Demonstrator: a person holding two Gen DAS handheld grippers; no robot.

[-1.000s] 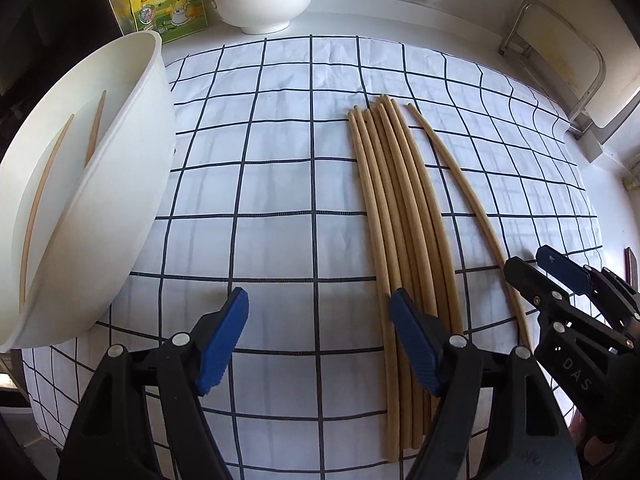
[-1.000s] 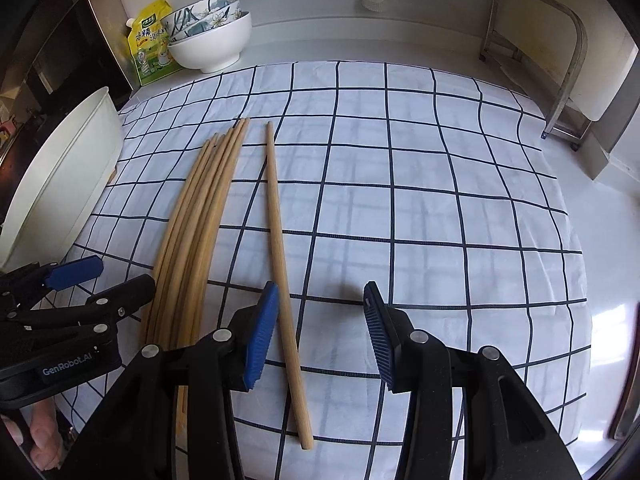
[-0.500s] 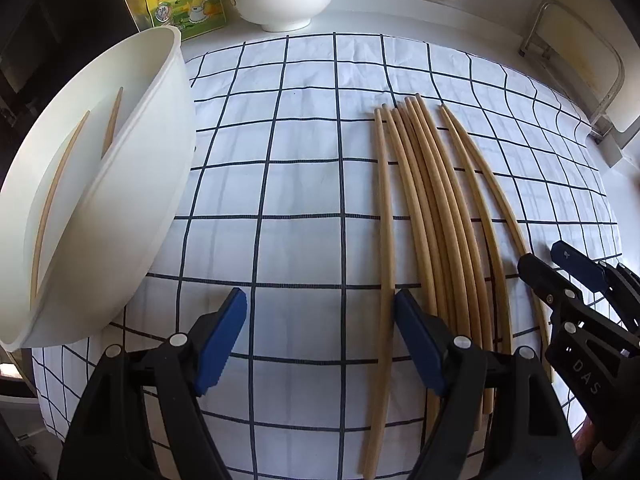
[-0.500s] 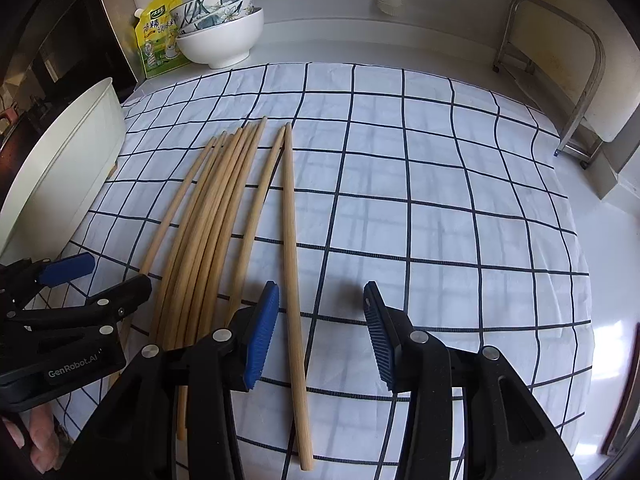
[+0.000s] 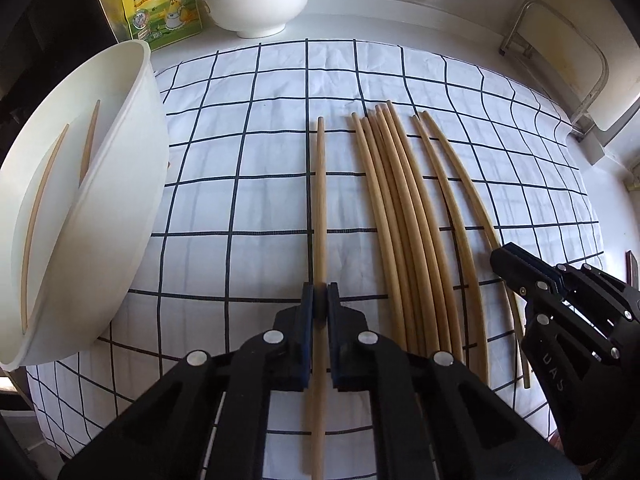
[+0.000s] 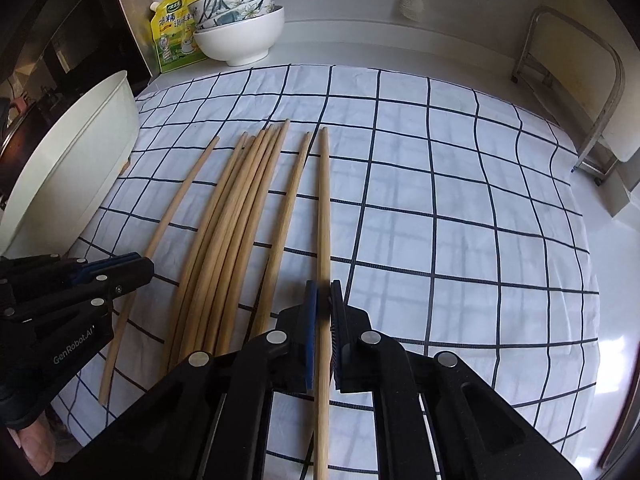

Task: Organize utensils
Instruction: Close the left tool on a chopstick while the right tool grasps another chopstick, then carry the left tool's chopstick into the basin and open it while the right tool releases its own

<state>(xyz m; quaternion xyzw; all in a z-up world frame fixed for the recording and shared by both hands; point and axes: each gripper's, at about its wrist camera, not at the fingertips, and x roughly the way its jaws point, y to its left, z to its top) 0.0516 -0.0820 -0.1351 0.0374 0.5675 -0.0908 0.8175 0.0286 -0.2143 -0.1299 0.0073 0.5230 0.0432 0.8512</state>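
Note:
Several wooden chopsticks (image 5: 400, 220) lie side by side on a checked cloth (image 5: 240, 160). My left gripper (image 5: 320, 292) has its jaws closing tight on the leftmost chopstick (image 5: 321, 200), which lies apart from the bundle. My right gripper (image 6: 323, 292) has its jaws closing on the rightmost chopstick (image 6: 324, 200). Both held sticks still lie along the cloth. Each gripper shows in the other's view: the right gripper (image 5: 504, 256) and the left gripper (image 6: 140, 266). A white tub (image 5: 120, 200) at the left holds two chopsticks (image 5: 40, 208).
Stacked bowls (image 5: 256, 0) and a yellow seasoning pouch (image 5: 162, 4) stand at the back left of the counter. A metal rack (image 6: 580, 100) stands at the right edge. The white tub (image 6: 72, 176) is close beside the left gripper.
Both grippers went from open to shut, each on one chopstick. The leftmost chopstick now lies apart from the bundle, which has spread out.

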